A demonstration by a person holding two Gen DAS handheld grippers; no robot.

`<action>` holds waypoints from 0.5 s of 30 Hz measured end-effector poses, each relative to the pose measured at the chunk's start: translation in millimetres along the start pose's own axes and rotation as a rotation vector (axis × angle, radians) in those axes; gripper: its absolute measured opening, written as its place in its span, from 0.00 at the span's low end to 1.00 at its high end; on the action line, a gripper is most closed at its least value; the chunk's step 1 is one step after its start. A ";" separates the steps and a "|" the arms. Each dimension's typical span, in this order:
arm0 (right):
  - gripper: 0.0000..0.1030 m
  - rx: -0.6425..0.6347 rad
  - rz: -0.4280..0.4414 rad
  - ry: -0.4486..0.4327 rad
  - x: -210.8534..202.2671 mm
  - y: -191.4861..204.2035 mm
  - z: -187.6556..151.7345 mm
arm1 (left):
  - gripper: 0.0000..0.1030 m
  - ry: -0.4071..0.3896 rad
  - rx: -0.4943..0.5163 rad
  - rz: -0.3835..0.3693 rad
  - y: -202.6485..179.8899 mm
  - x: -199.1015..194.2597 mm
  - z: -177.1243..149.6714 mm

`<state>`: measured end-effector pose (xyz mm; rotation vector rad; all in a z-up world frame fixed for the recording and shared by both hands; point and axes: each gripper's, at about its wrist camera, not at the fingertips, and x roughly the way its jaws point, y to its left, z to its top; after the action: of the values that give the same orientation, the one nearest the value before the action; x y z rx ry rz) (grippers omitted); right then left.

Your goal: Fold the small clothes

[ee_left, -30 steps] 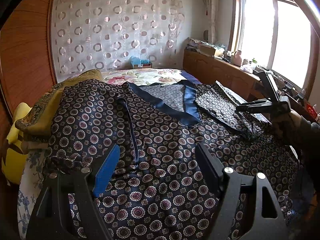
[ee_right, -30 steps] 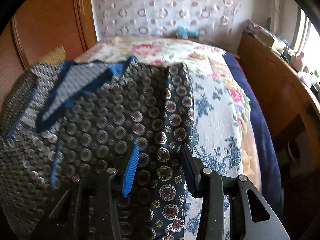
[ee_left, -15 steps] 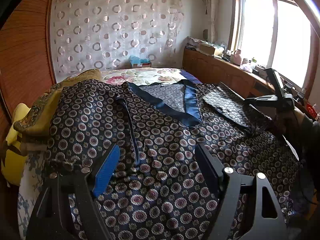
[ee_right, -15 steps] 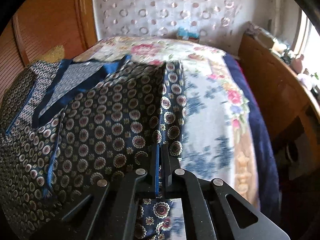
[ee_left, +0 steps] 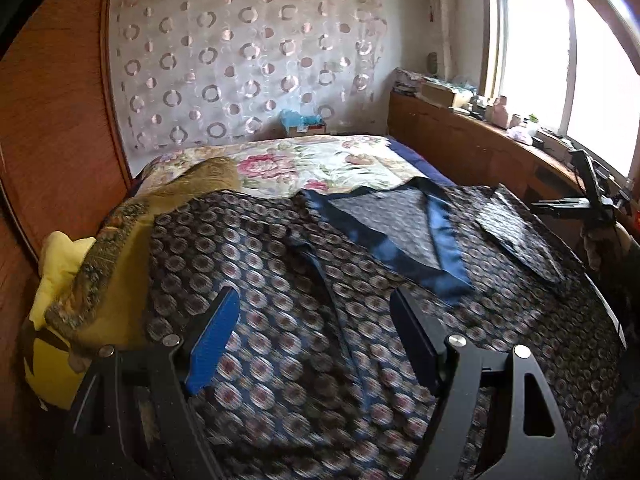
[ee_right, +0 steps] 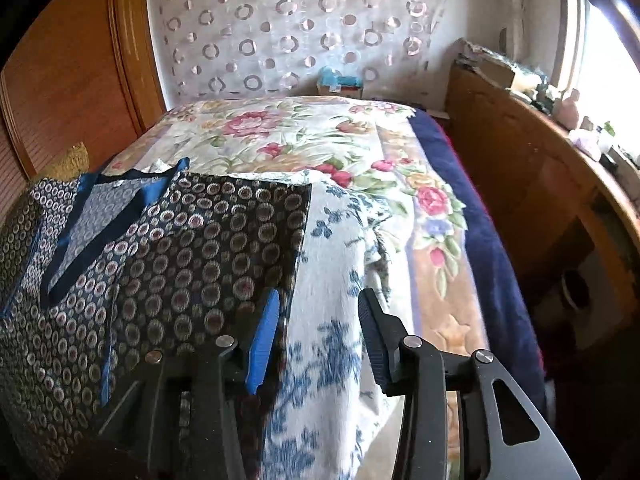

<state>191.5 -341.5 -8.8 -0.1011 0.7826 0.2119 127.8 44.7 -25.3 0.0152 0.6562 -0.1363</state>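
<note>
A dark navy garment with a ring pattern and blue collar trim [ee_left: 304, 280] lies spread front-up on the bed. Its right sleeve [ee_left: 516, 236] is folded in over the body. My left gripper [ee_left: 316, 320] is open and empty, hovering over the garment's lower left part. My right gripper [ee_right: 316, 320] is open and empty at the garment's right edge [ee_right: 224, 248], its fingers over the white-and-blue sheet [ee_right: 332, 264]. The right gripper also shows in the left wrist view [ee_left: 576, 204], at the far right beside the folded sleeve.
A floral quilt [ee_right: 304, 136] covers the far bed. A yellow cushion [ee_left: 64, 280] and an olive pillow [ee_left: 120, 232] lie at the left. A wooden wall [ee_left: 52, 120] stands left, a cluttered wooden ledge [ee_left: 480, 132] right, a tissue box [ee_right: 340, 80] at the back.
My right gripper shut on the right sleeve's edge, laid it folded over the body, then opened and let go. My left gripper stayed open and drifted a little over the garment.
</note>
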 end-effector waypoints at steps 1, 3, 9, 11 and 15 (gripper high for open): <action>0.42 0.004 0.013 0.000 4.7 -2.0 3.5 | 0.76 0.001 -0.003 0.008 4.9 3.0 3.0; 0.42 0.015 0.048 0.006 14.7 -7.7 9.3 | 0.76 0.007 -0.014 0.025 15.4 9.2 9.2; 0.42 0.005 0.090 0.032 41.6 -12.1 20.9 | 0.72 0.027 -0.051 0.054 47.3 27.7 25.3; 0.41 0.001 0.097 0.042 47.3 -14.3 23.9 | 0.69 0.041 -0.067 0.058 56.6 34.6 29.3; 0.42 -0.017 0.089 0.044 51.7 -14.4 28.2 | 0.58 0.073 -0.074 0.077 73.5 50.8 36.9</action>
<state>249.8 -342.9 -25.4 -0.0875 0.8296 0.3018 199.7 109.3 -29.1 -0.0262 0.7317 -0.0373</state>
